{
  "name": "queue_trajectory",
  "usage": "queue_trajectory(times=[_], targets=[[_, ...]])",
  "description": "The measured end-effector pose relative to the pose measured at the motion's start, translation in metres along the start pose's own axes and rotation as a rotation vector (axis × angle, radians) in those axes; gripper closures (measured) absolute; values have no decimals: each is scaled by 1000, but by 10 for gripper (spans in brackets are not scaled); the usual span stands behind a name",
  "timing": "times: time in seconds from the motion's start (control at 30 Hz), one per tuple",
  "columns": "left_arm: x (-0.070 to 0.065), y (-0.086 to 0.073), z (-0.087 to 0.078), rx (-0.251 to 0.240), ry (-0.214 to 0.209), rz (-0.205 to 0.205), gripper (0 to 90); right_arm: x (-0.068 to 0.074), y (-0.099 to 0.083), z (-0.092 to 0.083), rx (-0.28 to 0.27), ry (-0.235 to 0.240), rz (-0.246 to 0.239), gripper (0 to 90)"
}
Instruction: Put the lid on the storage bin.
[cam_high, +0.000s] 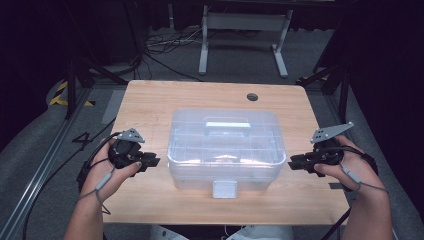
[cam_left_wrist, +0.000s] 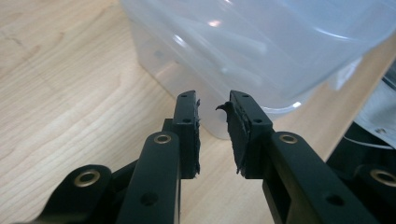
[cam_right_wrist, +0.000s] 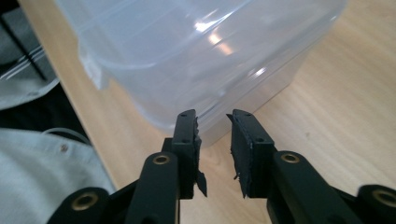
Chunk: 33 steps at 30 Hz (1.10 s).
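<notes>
A clear plastic storage box (cam_high: 225, 149) sits at the middle of a light wooden table (cam_high: 150, 100), lid on and handle flat on top, its front latch (cam_high: 224, 189) hanging toward the person's edge. The left tongs (cam_high: 152, 161) hover just beside the box's left end and the right tongs (cam_high: 294, 162) just beside its right end, each with jaws apart, nothing between them and no contact with the plastic. In the left gripper view the worn pads (cam_left_wrist: 189, 135) point at the box's lower corner; the right gripper view shows the same approach from the opposite end. Judging by this, the box rests squarely on the table, and any lifting, shifting or unlatching remains to be done; whether the latch is fastened is hard to tell through the hazy plastic. Behind the box, the table has a round cable hole (cam_high: 252, 97) near its far edge. Beyond it lie grey floor, loose cables (cam_high: 165, 45), a white metal frame (cam_high: 245, 30) and dark curtains.
</notes>
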<state>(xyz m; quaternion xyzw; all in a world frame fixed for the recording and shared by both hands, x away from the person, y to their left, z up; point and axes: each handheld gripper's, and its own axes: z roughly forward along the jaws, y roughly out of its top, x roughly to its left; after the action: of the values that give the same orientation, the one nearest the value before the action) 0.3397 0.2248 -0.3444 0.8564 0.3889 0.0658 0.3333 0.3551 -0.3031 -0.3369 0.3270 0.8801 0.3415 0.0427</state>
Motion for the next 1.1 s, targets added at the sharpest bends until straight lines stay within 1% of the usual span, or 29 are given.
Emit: queue_trajectory(times=[0.07,0.1,0.13,0.2,0.27,0.3,0.33,0.37,0.4,0.43,0.47,0.5,0.53,0.6,0.67,0.77,0.83,0.9,1.0,1.1], targets=[[3,-2,-1,-14,11,-6,732,-4,1,0,-30,-36,7,667],[4,-4,-1,-31,18,-21,729,-6,1,-1,-43,-50,10,667],[7,-6,-1,-41,33,-27,724,-9,2,-1,-65,-66,18,662],[11,-10,-2,-74,59,-49,704,-15,4,-1,-105,-99,49,648],[14,-14,-2,-89,74,-73,704,-19,5,0,-125,-113,64,628],[16,-15,-2,-95,83,-83,697,-22,5,1,-150,-126,71,621],[16,-15,-2,-95,83,-83,691,-22,5,1,-150,-126,71,621],[17,-16,-2,-104,90,-90,689,-27,6,2,-171,-146,88,597],[19,-18,-2,-108,99,-95,689,-27,6,2,-171,-146,88,597],[20,-19,-1,-108,104,-105,688,-30,6,2,-183,-162,86,581],[23,-20,0,-120,116,-101,679,-33,6,3,-195,-182,73,567],[25,-21,1,-129,126,-96,657,-38,5,4,-209,-204,72,542],[26,-22,2,-131,132,-101,649,-41,4,5,-215,-212,74,531],[30,-23,6,-137,142,-85,619,-46,2,8,-216,-221,70,509],[35,-23,11,-138,153,-72,589,-53,-1,12,-230,-236,56,485],[41,-24,19,-133,144,-73,556,-62,-5,17,-239,-259,58,476],[44,-24,23,-134,145,-76,538,-68,-8,21,-252,-269,62,467],[47,-24,27,-130,146,-86,514,-75,-13,25,-252,-278,91,458],[52,-24,34,-125,154,-90,475,-83,-21,32,-247,-299,115,457],[57,-25,41,-106,159,-88,445,-91,-28,37,-243,-306,130,431]])
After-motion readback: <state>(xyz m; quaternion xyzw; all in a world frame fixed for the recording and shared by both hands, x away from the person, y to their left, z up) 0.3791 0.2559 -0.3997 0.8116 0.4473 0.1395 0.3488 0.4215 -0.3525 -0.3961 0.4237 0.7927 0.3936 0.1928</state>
